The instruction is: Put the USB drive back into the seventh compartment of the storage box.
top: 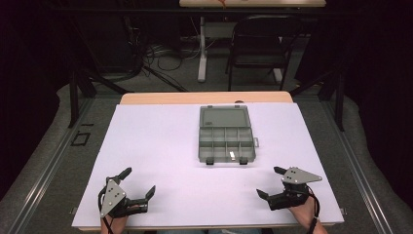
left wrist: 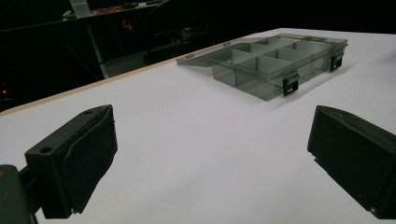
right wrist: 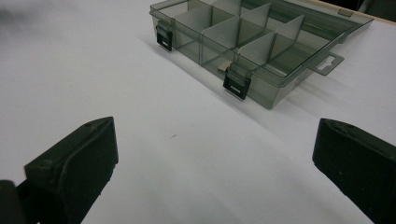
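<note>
A grey translucent compartment box (top: 226,142) lies open in the middle of the white table, its lid (top: 224,117) folded back flat on the far side. Two black latches sit on its near wall. A small pale piece (top: 233,155) rests in a front compartment. My left gripper (top: 140,182) rests open near the table's front left corner, nothing between its jaws. My right gripper (top: 269,182) rests open at the front right, also holding nothing. The box (left wrist: 275,60) appears ahead of the left jaws, and the box (right wrist: 247,44) sits ahead of the right jaws.
The white sheet (top: 160,146) covers a wooden table (top: 204,97). Beyond the far edge stand a black chair (top: 260,46), a table leg (top: 202,48) and floor cables (top: 160,53). Dark frame rails run along both sides.
</note>
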